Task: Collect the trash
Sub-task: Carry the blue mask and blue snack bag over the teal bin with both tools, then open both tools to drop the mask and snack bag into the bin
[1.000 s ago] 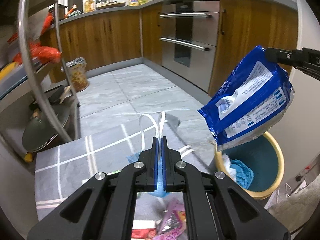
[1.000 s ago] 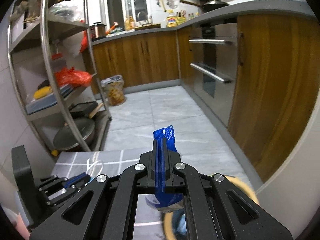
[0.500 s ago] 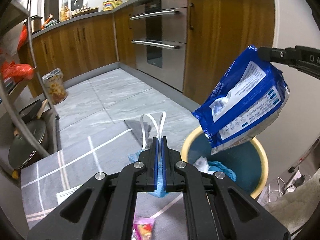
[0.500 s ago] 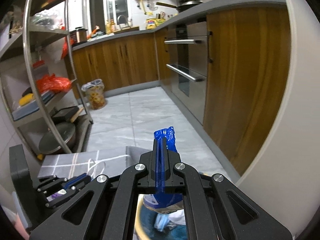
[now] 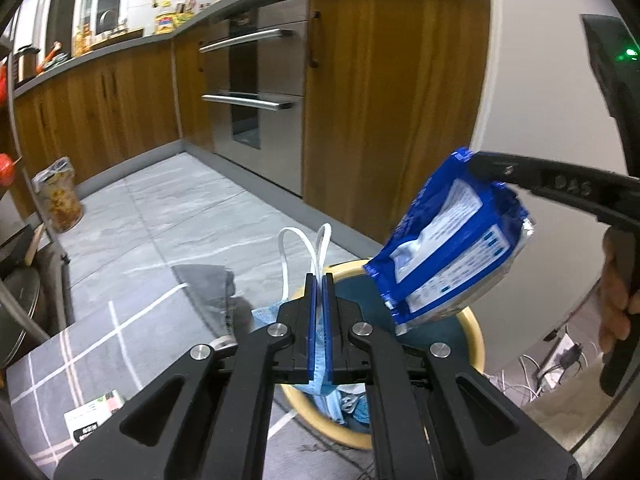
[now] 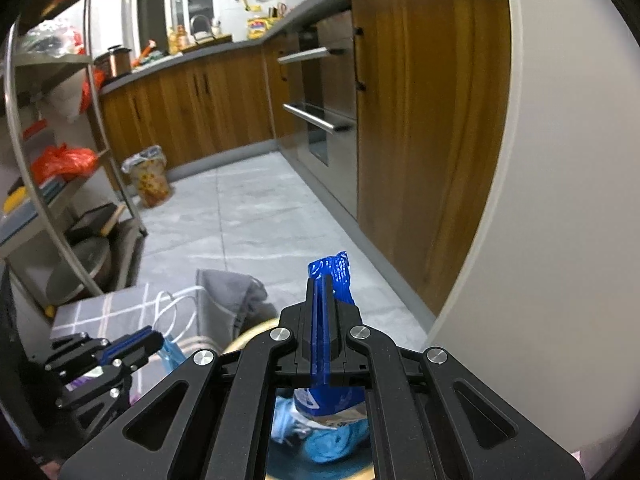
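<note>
My left gripper (image 5: pixel 319 280) is shut on a light-blue face mask (image 5: pixel 326 398) whose white ear loops (image 5: pixel 294 240) stick up past the fingertips; the mask hangs over the near rim of a round bin (image 5: pixel 476 344) with a yellow rim and teal inside. My right gripper (image 6: pixel 323 280) is shut on the top seam of a blue snack bag (image 5: pixel 448 248), which dangles tilted above the bin's opening. In the right wrist view the bag (image 6: pixel 334 270) pokes above the pads and crumpled blue trash (image 6: pixel 332 440) lies below in the bin. The left gripper (image 6: pixel 150 340) shows at lower left there.
Wooden cabinets (image 5: pixel 384 100) and a steel oven front (image 5: pixel 256 92) run behind the bin. A white rounded wall (image 6: pixel 560 200) stands to the right. A grey checked mat (image 5: pixel 92 344) with a small box (image 5: pixel 94 410) lies left; a metal shelf rack (image 6: pixel 60 184) and a lined bin (image 6: pixel 150 178) stand farther off.
Both grippers have swung right toward the bin. The bin has come from the right side to directly below the mask and bag. Both grips are unchanged.
</note>
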{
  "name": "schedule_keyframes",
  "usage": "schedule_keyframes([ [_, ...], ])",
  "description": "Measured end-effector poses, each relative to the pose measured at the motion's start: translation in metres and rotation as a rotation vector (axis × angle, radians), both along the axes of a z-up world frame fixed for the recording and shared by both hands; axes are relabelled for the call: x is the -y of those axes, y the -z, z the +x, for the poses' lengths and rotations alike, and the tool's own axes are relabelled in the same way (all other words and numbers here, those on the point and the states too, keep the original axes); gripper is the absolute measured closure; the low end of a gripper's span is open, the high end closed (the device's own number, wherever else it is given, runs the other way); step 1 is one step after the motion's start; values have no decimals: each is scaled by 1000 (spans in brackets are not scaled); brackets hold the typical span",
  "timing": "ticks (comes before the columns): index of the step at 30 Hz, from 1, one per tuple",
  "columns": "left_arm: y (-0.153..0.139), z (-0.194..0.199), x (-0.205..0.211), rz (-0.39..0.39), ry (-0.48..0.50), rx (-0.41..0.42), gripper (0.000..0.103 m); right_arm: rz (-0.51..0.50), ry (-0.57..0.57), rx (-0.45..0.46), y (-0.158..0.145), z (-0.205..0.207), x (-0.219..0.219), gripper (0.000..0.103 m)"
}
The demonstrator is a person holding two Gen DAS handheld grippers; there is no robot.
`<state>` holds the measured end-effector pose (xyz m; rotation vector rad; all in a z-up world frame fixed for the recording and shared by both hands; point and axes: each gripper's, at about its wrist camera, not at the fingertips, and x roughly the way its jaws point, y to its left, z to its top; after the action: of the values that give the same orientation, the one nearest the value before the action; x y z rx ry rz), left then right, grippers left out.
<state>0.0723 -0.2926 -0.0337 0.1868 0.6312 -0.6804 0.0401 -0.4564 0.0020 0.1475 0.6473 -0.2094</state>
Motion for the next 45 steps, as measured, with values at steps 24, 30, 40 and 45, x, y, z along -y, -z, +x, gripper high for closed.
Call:
schedule_keyframes([
  [24,86,3,60,244,132,-132,100,-15,-16,-237,81,15,2,100],
  [30,101,14,54,258,101,-193,100,3,-27,-285,98,22,-1,100],
  [40,116,21,53,288,86,-248,100,3,-36,-339,115,31,-2,100],
  [45,121,18,59,337,100,-244,100,14,-32,-382,126,34,0,100],
])
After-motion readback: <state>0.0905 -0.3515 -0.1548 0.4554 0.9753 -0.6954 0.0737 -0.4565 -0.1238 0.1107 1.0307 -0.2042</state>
